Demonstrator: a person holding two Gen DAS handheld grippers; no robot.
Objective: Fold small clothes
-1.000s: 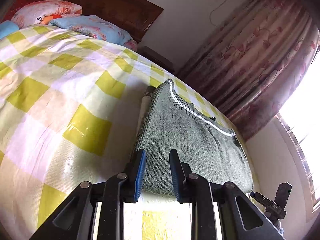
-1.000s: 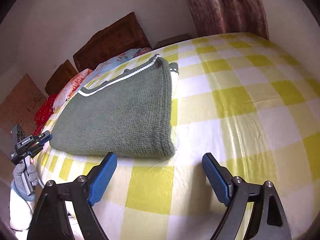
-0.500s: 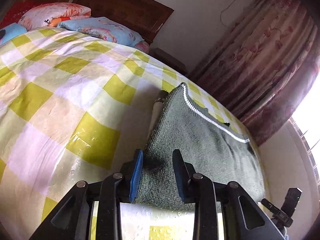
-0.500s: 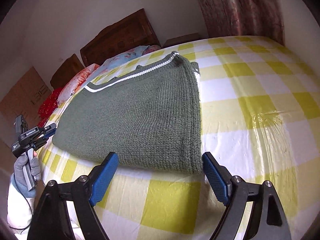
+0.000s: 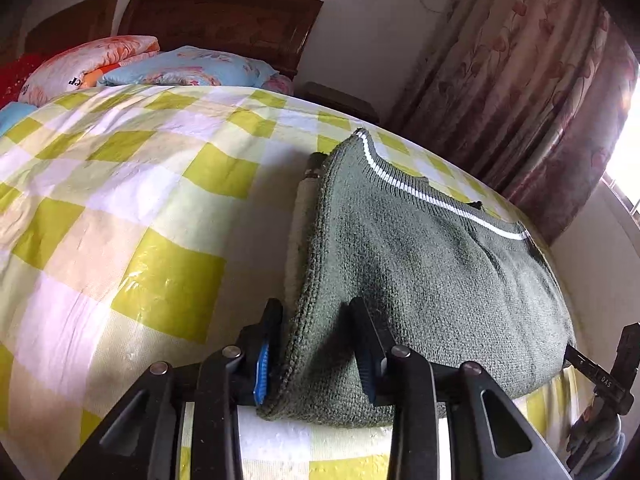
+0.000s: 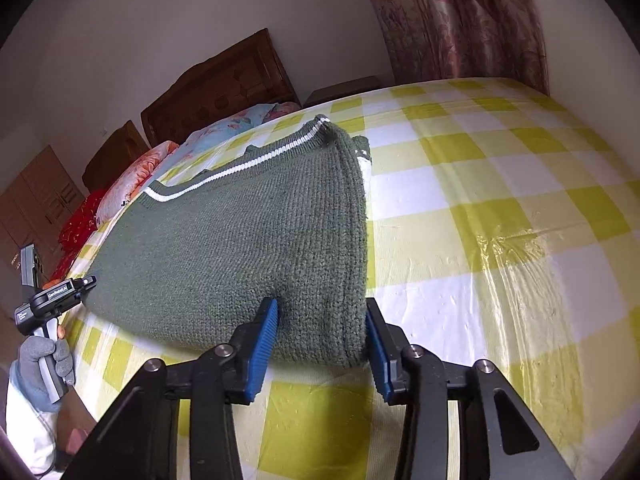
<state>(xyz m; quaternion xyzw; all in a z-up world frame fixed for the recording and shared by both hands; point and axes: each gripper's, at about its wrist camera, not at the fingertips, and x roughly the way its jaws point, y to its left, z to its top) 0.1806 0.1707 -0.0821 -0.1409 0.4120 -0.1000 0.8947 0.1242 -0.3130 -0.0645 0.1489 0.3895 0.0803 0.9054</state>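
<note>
A folded grey-green knit sweater [image 5: 432, 264] with a white stripe at its collar lies on the yellow-and-white checked bed [image 5: 120, 208]. My left gripper [image 5: 316, 344] has its two jaws on either side of the sweater's near left corner, with cloth bunched between them. My right gripper [image 6: 320, 340] straddles the sweater's [image 6: 240, 240] near right corner, its blue pads [image 6: 264, 344] against the knit on both sides. The other hand-held gripper shows at the left edge of the right wrist view [image 6: 48, 304].
Pillows [image 5: 188, 68] and a dark wooden headboard [image 5: 224, 20] stand at the far end of the bed. Patterned curtains [image 5: 532, 80] hang on the right by a bright window. The bed's near edge runs just under both grippers.
Both grippers have moved forward onto the sweater's near edge. The right jaws have narrowed from wide open to bracket its corner. The left jaws now hold cloth between them.
</note>
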